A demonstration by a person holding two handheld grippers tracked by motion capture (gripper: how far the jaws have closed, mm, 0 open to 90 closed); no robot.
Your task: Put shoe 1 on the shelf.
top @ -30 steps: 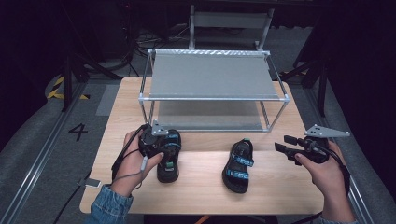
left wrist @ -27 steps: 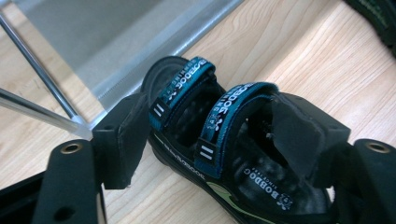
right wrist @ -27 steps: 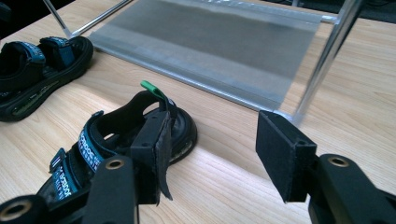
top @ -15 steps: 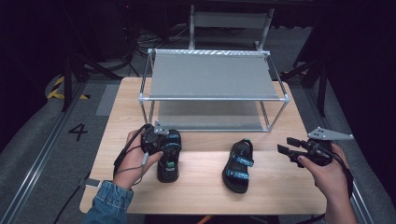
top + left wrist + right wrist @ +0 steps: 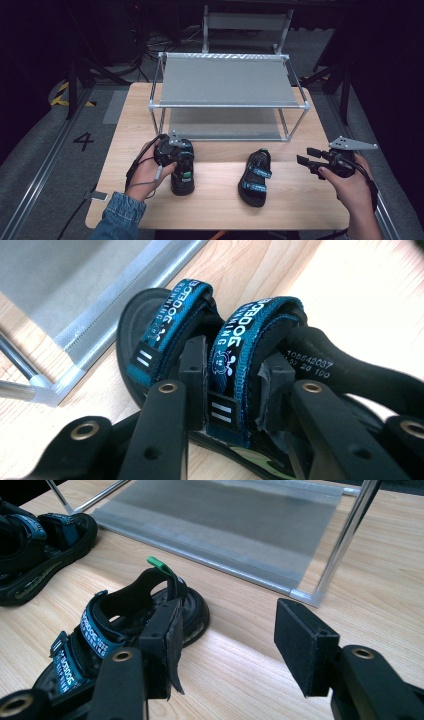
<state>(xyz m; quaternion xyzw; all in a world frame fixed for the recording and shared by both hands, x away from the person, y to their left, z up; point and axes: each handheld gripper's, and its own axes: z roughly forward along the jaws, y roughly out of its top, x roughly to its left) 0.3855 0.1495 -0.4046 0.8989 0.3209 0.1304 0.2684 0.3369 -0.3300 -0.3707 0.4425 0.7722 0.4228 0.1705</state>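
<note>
Left gripper (image 5: 181, 161) is sitting down on the left sandal (image 5: 183, 181), jaws either side of the midfoot strap (image 5: 231, 365) and closing on it; the pads look to be touching the webbing on both sides, so I'm reading this as a grasp taken and the lift not yet started, since the sole is looking flat on the table (image 5: 300, 210). Right gripper (image 5: 311, 161) is hanging released, jaws wide apart with nothing between them, near the table's right edge and well apart from the right sandal (image 5: 256, 176). Both sandals are lying on the near half of the table, just in front of the rack (image 5: 227, 80), left one under the left hand (image 5: 150, 170), right one about mid-table. Long axes are running roughly front to back; the right one is tilting slightly, heel loop with the green tab (image 5: 160, 566) pointing toward the rack, toe toward the person. The left one is looking the same way round, but the gripper is covering its far end, so I'm not calling it. Next move, as I judge it: lifting straight up without letting the strap slip through the pads, then swinging forward onto a rack shelf (image 5: 225, 125), keeping the sole level and clearing the front rail (image 5: 227, 105).
</note>
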